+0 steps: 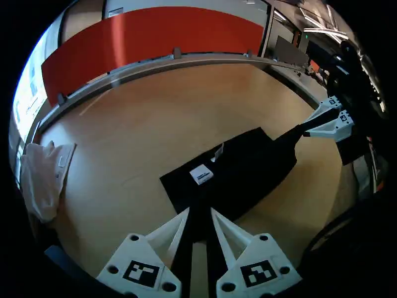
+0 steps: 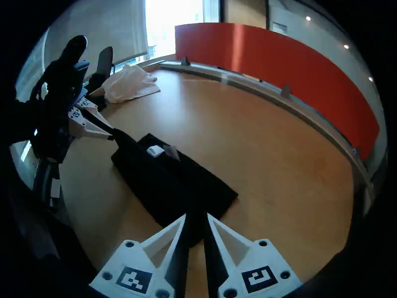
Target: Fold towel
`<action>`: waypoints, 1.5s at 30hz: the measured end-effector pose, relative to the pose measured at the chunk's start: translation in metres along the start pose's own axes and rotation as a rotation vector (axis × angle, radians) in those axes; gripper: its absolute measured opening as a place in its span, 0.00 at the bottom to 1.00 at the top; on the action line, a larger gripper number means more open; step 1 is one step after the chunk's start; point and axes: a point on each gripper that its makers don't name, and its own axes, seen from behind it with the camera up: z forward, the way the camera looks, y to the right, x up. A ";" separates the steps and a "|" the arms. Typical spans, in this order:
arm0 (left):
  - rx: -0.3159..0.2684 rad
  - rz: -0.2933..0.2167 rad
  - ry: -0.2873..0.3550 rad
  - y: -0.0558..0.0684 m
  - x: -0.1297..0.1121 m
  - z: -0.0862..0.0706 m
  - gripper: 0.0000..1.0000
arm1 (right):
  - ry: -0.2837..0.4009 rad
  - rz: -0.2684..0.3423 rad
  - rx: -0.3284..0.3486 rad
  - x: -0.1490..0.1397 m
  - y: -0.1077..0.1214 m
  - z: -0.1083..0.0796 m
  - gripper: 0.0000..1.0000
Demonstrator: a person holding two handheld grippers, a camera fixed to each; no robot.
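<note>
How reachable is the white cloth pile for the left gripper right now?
Probably not yet: the left gripper looks shut on the black towel. The white cloth pile lies off to its side across bare table; nothing blocks the way once it lets go.

The black towel (image 1: 248, 169) lies stretched as a long strip on the tabletop (image 1: 149, 129), white tag (image 1: 201, 174) up.

Black all over the towel (image 1: 238, 174), save a small white label (image 1: 201, 174). Warm tan wood tone on the bench (image 1: 149, 139). Orange-red along the divider panel (image 1: 149, 44). White for the crumpled cloth (image 1: 42, 179). White on the left claw (image 1: 200, 211) and right claw (image 2: 196, 216), with black-and-white square markers (image 1: 143, 273).
</note>
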 end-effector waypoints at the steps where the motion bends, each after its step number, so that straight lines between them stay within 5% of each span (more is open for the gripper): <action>1: 0.002 -0.001 -0.004 -0.001 -0.001 0.003 0.14 | -0.003 0.003 0.002 -0.001 0.001 0.003 0.16; 12: 0.043 -0.018 -0.032 -0.016 -0.005 0.036 0.17 | -0.036 0.026 0.004 -0.010 0.013 0.034 0.16; 23: 0.084 -0.012 -0.059 -0.033 -0.012 0.064 0.35 | -0.070 0.035 -0.016 -0.022 0.028 0.059 0.21; 45: 0.176 0.039 -0.028 -0.069 0.015 0.073 0.63 | -0.059 0.053 -0.132 -0.003 0.070 0.079 0.35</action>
